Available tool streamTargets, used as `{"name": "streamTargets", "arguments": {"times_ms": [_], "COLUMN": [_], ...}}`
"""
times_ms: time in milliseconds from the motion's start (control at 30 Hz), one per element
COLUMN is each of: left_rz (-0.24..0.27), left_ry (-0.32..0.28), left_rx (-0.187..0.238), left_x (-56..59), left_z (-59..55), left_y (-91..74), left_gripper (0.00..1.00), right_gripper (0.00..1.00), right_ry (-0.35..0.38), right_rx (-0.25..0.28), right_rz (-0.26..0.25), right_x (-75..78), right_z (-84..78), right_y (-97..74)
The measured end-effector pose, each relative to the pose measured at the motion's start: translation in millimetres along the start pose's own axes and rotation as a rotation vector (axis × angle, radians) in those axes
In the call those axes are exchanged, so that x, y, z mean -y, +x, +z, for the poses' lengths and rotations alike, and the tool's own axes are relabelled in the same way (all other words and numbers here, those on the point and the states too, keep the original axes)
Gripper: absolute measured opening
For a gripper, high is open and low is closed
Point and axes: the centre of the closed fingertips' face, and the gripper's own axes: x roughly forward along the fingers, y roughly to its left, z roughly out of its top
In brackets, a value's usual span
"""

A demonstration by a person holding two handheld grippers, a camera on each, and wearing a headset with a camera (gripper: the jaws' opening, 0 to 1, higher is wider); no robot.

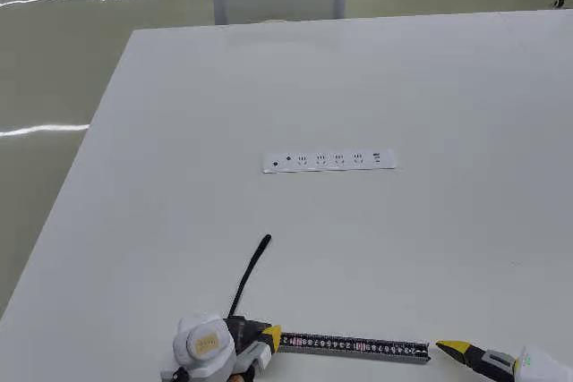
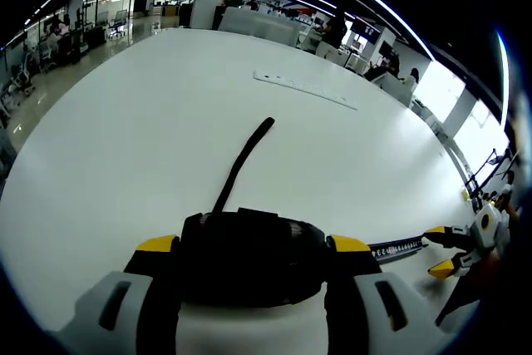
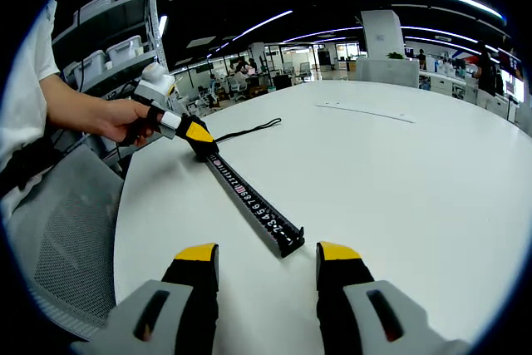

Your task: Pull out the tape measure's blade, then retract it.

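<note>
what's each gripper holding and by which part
The left gripper holds the tape measure by its black case; the right gripper is open, holding nothing, the blade tip lying free.

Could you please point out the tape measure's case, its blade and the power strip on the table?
tape measure case (image 2: 249, 259): left gripper view, the black body between the jaws.
blade (image 1: 354, 345): head view, the middle of the pulled-out length.
power strip (image 1: 329, 160): head view, the middle of its white top face.

The tape measure sits at the table's near edge, in the left gripper. Its blade runs right toward the right gripper. The power strip lies beyond.
</note>
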Motion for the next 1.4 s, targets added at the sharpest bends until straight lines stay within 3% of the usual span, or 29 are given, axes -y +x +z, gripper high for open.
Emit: {"name": "streamTargets", "arguments": {"times_ms": [1133,1400], "left_rz": [-0.001,-0.001], "left_ry": [0.001,0.001], "left_rx": [0.003,0.004], "left_x": [-0.4,0.1], "left_z": [0.1,0.2], "left_y": [0.4,-0.3], "left_gripper": [0.68,0.68], "right_gripper": [0.29,0.18], "right_ry": [-0.066,-0.07], "right_rx": [-0.007,-0.009], "right_rz": [0.038,0.043], "right_x": [15.2,14.1], "right_z": [-0.4,0.9], "right_y": [16.1,17.1]}}
